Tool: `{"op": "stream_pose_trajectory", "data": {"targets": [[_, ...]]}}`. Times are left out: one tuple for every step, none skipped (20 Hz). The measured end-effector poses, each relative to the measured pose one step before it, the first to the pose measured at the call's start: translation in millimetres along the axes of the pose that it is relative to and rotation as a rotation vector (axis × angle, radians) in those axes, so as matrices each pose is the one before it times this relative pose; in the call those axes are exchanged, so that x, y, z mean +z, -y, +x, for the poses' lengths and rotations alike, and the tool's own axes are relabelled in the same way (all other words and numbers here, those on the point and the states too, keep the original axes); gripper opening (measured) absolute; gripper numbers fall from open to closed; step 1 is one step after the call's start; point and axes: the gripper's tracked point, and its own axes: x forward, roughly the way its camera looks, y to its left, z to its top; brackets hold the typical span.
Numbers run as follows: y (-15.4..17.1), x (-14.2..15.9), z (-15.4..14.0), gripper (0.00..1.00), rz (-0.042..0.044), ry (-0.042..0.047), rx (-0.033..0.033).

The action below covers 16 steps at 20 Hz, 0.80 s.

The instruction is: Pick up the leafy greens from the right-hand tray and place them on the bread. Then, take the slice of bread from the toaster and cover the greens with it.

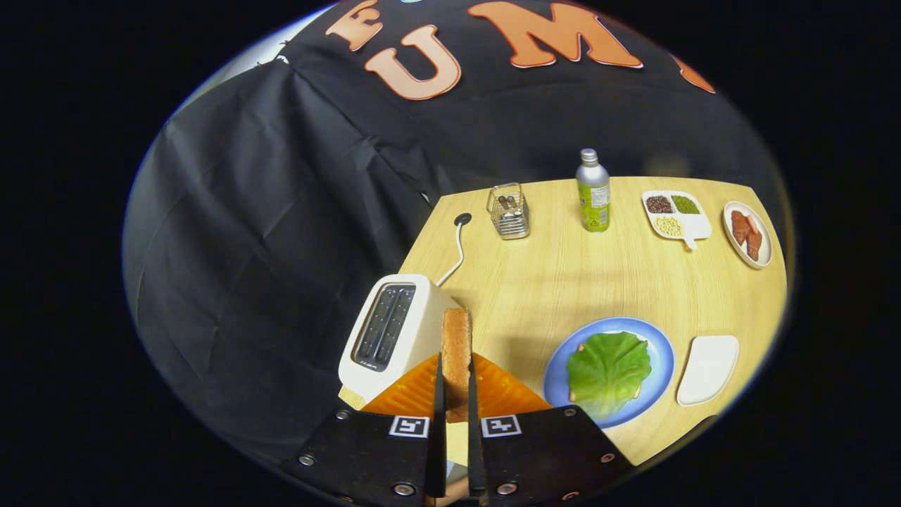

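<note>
— Between the gripper's (pixel 456 391) fingers stands the slice (pixel 456 348), held on edge; both fingers press its flat faces, so the gripper is closed on it.

— Which step is that?

— The second, I'd say. The greens (pixel 609 372) already lie on the bread on the blue plate (pixel 662 366), with a bit of crust showing at either side of the leaf. The slice is out of the toaster (pixel 394 331), whose slots look empty just ahead and left of the fingers.

— What does the next move call for?

— Carrying the slice right, over the plate, then turning it from upright to flat so it covers the leaf, and lowering before letting go. Dropped on edge, it would likely topple off.

— Any room to do that?

— Plenty, by my reading. The table (pixel 549 282) between toaster and plate is bare. The empty white tray (pixel 707 370) sits just beside the plate on its far side, so an overshoot could clip it. The bottle (pixel 593 190), wire holder (pixel 508 211), divided dish (pixel 674 215) and dish of meat (pixel 747 234) stand well apart at the back.

— And edges?

— The plate lies near the table's front edge, and the toaster sits right at the left corner with its cord (pixel 457 246) trailing behind. Best to keep the swing low and over the wood.
</note>
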Motion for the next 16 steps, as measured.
{"op": "stream_pose_trajectory", "data": {"targets": [[5.74,-1.32,1.12,0.13,0.00590,0.00004,0.00282],[6.45,-2.02,0.41,0.13,0.00259,-0.00204,0.00257],[6.30,-1.44,1.10,0.13,0.00675,0.00036,-0.00147],[7.36,-2.83,1.76,0.12,0.00601,-0.00306,-0.00035],[7.15,-1.36,1.99,0.13,0.01117,0.00101,0.00052],[7.67,-2.26,2.33,0.13,0.01011,0.00027,-0.00226],[8.89,-2.67,2.85,0.13,0.01417,-0.00127,-0.00334],[8.44,-2.80,2.23,0.13,0.01087,-0.00632,-0.00270],[9.10,-1.90,1.66,0.13,0.01720,-0.00295,-0.00166],[13.49,-0.15,0.62,0.13,0.01575,-0.00140,0.00064],[8.72,-0.79,-0.26,0.13,0.01573,0.00004,-0.00194],[8.59,0.83,1.23,0.13,0.01282,0.00471,-0.00344],[9.14,0.73,-0.01,0.13,0.01242,0.00694,-0.00996],[7.94,-1.46,2.10,0.13,0.00889,0.00030,-0.00877],[7.24,-0.87,1.56,0.13,0.01408,-0.00245,-0.00243],[4.78,-2.55,1.57,0.12,0.01325,-0.00454,0.00150]]}}
